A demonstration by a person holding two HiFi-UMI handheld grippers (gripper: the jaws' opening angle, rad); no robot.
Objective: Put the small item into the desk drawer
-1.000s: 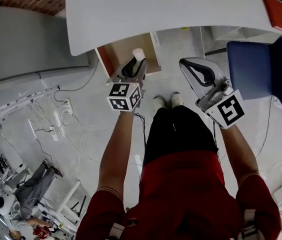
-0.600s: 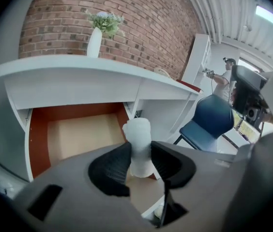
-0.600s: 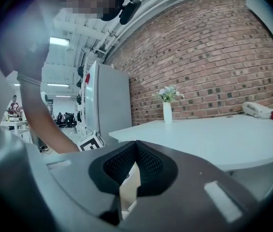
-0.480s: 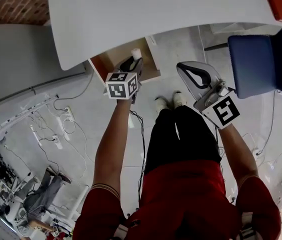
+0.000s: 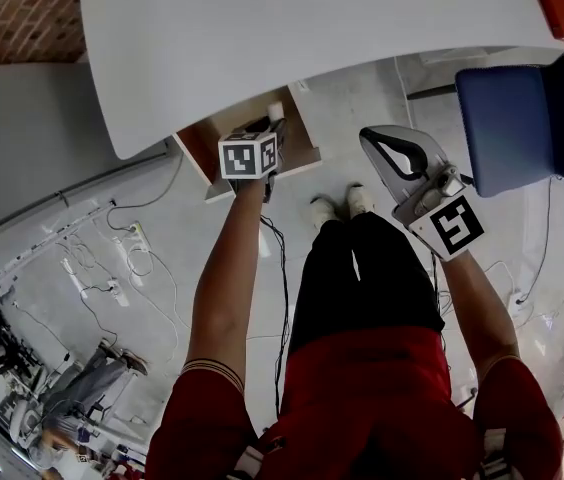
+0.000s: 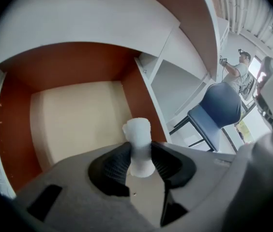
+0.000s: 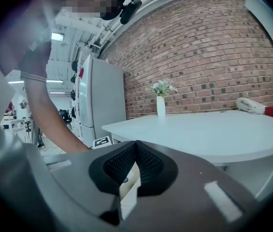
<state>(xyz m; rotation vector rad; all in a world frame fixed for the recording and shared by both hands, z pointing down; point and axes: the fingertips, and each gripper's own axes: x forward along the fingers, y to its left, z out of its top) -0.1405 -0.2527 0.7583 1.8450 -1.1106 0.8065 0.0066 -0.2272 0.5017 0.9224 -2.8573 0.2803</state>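
Under the white desk [image 5: 312, 28] the desk drawer [image 5: 200, 146] stands pulled out, with brown walls and a pale floor [image 6: 78, 120]. The small item [image 5: 275, 111] is a short white cylinder [image 6: 139, 146]. My left gripper [image 5: 270, 120] is shut on it, and its ribbed pads clamp the lower half [image 6: 140, 161]. It hangs upright over the drawer's near right part, above the floor. My right gripper [image 5: 370, 140] is held in the air to the right of the drawer. It is shut with nothing between its pads [image 7: 135, 146].
A blue chair [image 5: 522, 128] stands at the right of the desk, and a red book [image 5: 562, 3] lies on the desk's right end. A vase with flowers [image 7: 161, 100] stands on the desk. Cables [image 5: 112, 258] trail over the floor at the left.
My left gripper has carried the white item forward, from the drawer's front edge to over its inside. The right gripper has stayed about where it was.
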